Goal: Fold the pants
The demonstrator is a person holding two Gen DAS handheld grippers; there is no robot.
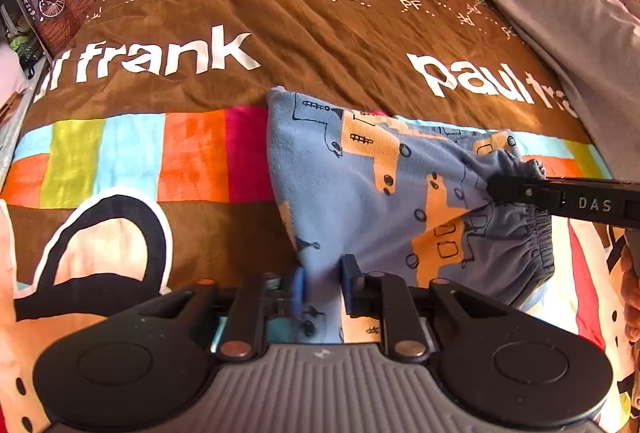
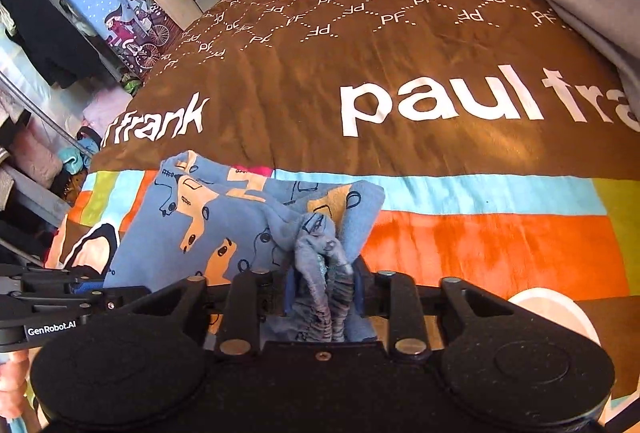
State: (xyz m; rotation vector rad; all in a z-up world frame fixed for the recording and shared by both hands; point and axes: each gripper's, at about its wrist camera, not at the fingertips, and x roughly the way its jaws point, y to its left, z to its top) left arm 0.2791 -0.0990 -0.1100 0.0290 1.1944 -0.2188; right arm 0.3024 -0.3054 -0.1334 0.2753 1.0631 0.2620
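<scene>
Pants (image 1: 360, 189): small, blue fleece w/ orange vehicle print, dark blue gathered elastic waistband (image 1: 536, 241). They lie bunched on the bed, over the striped band of the bedspread (image 1: 192, 153), near its lower edge, partly lifted by both tools. Far corner of the fabric rests flat just below the "paul frank" lettering.

Left tool (image 1: 320, 281): fingers closed onto a fold of the blue fabric at the near edge; cloth runs between the pads and up away from camera. Blue pad (image 1: 298, 289) visible on the left finger, pressed against the fleece.

Right tool (image 2: 324, 289): fingers closed on the bunched waistband; the gathered elastic sits pinched between both pads in the right wrist view, fabric puckered above the grip. In the left wrist view the same tool (image 1: 496, 189) comes in from the right side, tip buried in the waistband gathers, "DAS" marked on its arm.

The tools are near each other, left one at the side fold, right one at the waistband; pants stretch in a slack drape between them.

Surroundings: bedspread brown w/ white PF diamond pattern, stripes of orange, pink, green, light blue. Grey blanket (image 1: 560, 1) heaped along the right side of the bed. Left of the bed: hanging clothes (image 2: 36, 33) and a blue illustrated panel w/ bicycles (image 2: 132, 29).
</scene>
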